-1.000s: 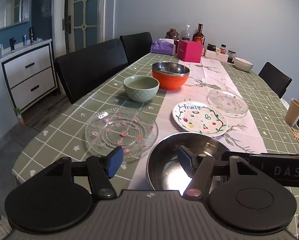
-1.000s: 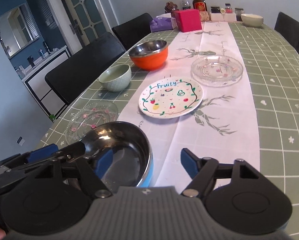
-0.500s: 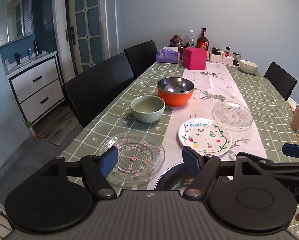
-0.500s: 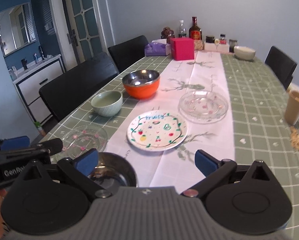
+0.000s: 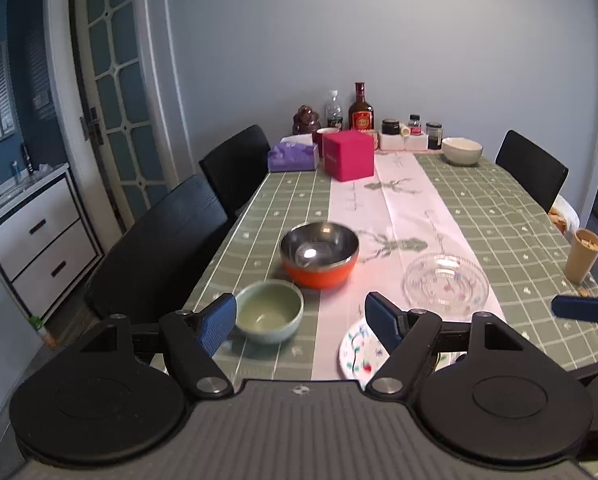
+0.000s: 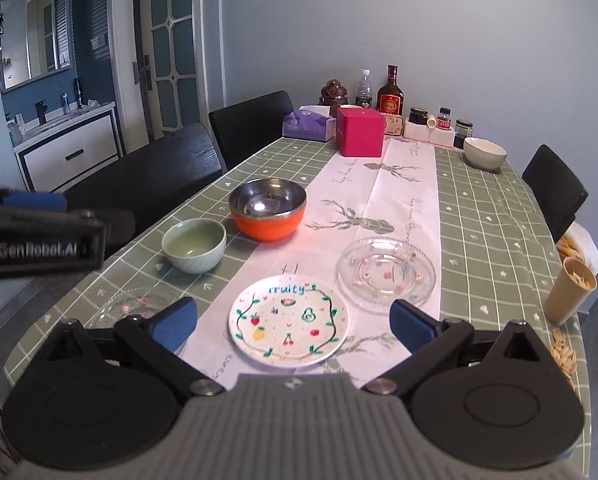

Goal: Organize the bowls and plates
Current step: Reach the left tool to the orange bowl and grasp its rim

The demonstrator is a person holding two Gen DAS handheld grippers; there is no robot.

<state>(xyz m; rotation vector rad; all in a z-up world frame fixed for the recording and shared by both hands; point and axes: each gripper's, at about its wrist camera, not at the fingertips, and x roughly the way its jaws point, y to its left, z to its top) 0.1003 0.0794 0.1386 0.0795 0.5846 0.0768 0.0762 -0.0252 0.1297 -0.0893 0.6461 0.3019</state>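
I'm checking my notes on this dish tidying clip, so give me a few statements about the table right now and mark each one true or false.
1. The orange bowl has a shiny metal inside. True.
2. The fruit-painted plate lies stacked on the clear glass plate. False: they lie side by side on the white runner.
3. The right tongs grip the pale green bowl. False: they are open and hold nothing.
4. A pink box stands near the table's far end. True.
5. The left tongs are open and empty. True.
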